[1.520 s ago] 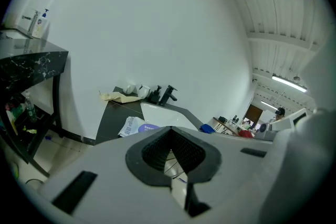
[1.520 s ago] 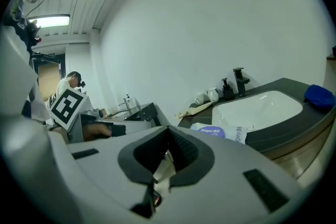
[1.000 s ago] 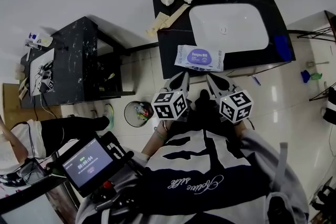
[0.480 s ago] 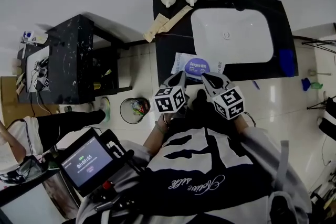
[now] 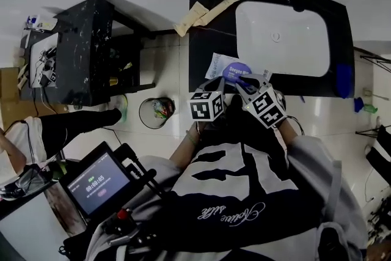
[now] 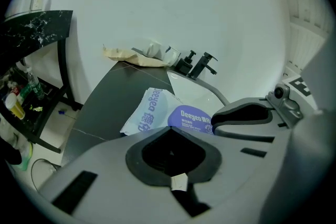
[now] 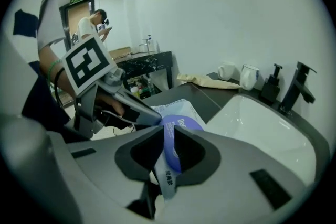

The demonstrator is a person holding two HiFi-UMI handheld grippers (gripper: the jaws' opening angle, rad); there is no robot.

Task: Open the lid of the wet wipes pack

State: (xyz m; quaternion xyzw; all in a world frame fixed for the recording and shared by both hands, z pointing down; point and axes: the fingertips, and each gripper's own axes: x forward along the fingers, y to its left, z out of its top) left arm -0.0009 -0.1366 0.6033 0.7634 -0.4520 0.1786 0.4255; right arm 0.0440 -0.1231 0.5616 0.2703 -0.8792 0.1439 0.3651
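the dark counter with its white sink basin fills the upper right of the head view. the wet wipes pack lies flat on it just left of the basin, near the counter's lower edge. the left gripper has its jaws together on nothing, tip at the pack's near edge (probably steadying it), while the right gripper is pinched on the purple lid, which stands edgewise between its jaws, so the grasp looks made and the lift begun, with folding the lid fully back seemingly left.
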